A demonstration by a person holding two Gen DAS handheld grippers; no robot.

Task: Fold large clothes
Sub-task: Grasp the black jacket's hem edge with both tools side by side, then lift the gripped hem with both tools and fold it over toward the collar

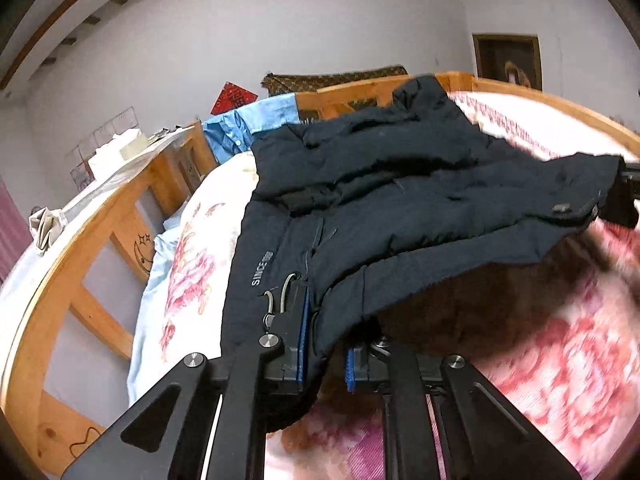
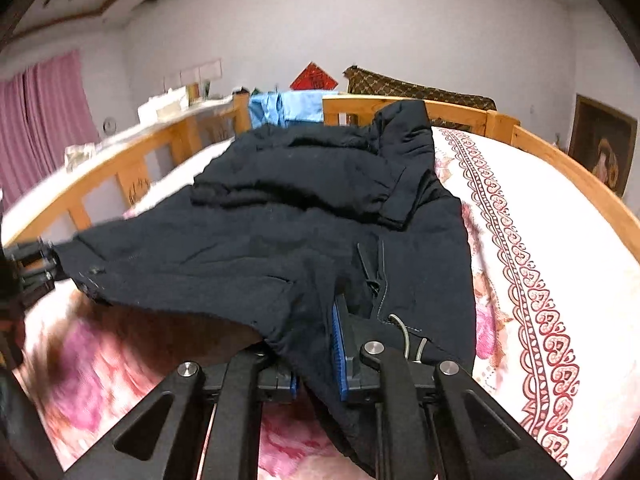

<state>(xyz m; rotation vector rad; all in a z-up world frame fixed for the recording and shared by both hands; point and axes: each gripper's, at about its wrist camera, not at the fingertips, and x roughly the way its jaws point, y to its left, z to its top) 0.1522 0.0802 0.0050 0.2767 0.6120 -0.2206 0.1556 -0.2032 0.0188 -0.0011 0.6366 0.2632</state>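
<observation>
A large dark navy padded jacket point(image 1: 400, 200) lies on the bed, its near hem lifted off the bedding. My left gripper point(image 1: 326, 360) is shut on the hem's left corner beside a drawcord and the print "SINCE". My right gripper point(image 2: 316, 360) is shut on the hem's other corner near the zipper; the jacket also shows in the right wrist view point(image 2: 280, 208). Each gripper shows in the other view: the right one point(image 1: 628, 196) at the right edge, the left one point(image 2: 28, 268) at the left edge. The collar end rests toward the headboard.
The bed has a pink floral cover point(image 1: 560, 360) and a white patterned sheet point(image 2: 540, 240). A wooden rail point(image 1: 80, 240) runs around it. A light blue shirt point(image 2: 288, 108) and a brown patterned cloth point(image 2: 416, 88) hang on the headboard. Pink curtains point(image 2: 44, 120) hang at left.
</observation>
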